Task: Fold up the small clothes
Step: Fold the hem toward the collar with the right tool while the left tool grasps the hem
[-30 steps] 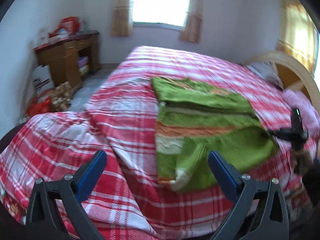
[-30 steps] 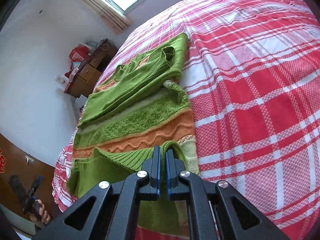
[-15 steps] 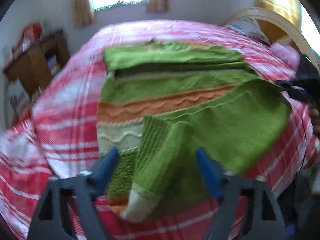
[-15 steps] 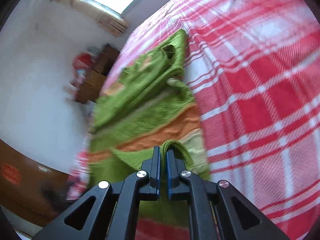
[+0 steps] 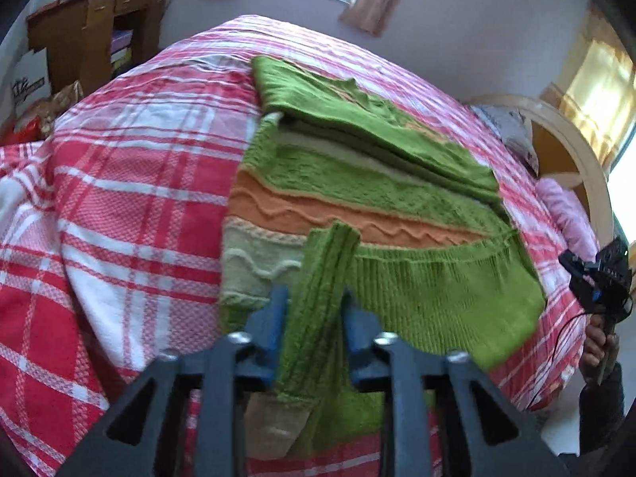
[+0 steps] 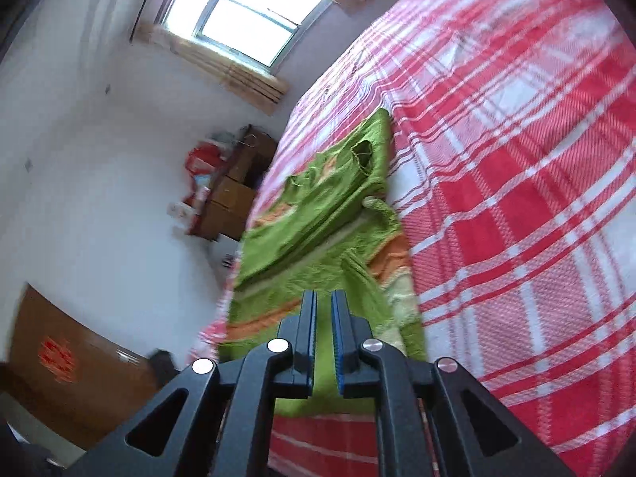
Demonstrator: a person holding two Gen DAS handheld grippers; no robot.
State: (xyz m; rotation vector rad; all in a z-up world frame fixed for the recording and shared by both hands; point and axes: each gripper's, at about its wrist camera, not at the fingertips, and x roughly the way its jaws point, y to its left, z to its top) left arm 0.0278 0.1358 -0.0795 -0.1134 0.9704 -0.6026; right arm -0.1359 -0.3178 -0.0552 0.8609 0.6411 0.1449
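Note:
A green knitted sweater (image 5: 357, 183) with orange and pale bands lies on the red plaid bed (image 5: 131, 167), its top part folded over. My left gripper (image 5: 314, 310) is shut on the sweater's ribbed green sleeve (image 5: 322, 286), whose pale cuff hangs below the fingers. In the right wrist view the sweater (image 6: 318, 230) lies ahead. My right gripper (image 6: 324, 306) hovers over its near hem, jaws a narrow gap apart with nothing between them. The right gripper also shows at the bed's right edge in the left wrist view (image 5: 596, 274).
A wooden desk (image 5: 91, 28) with clutter stands by the wall left of the bed. A curved wooden headboard (image 5: 572, 147) and pillows (image 5: 508, 131) are at the right. A window (image 6: 254, 20) with curtains is on the far wall.
My left gripper has closed on the sleeve, which lay loose between open fingers before. My right gripper let go of the hem fold, parted slightly and pulled back.

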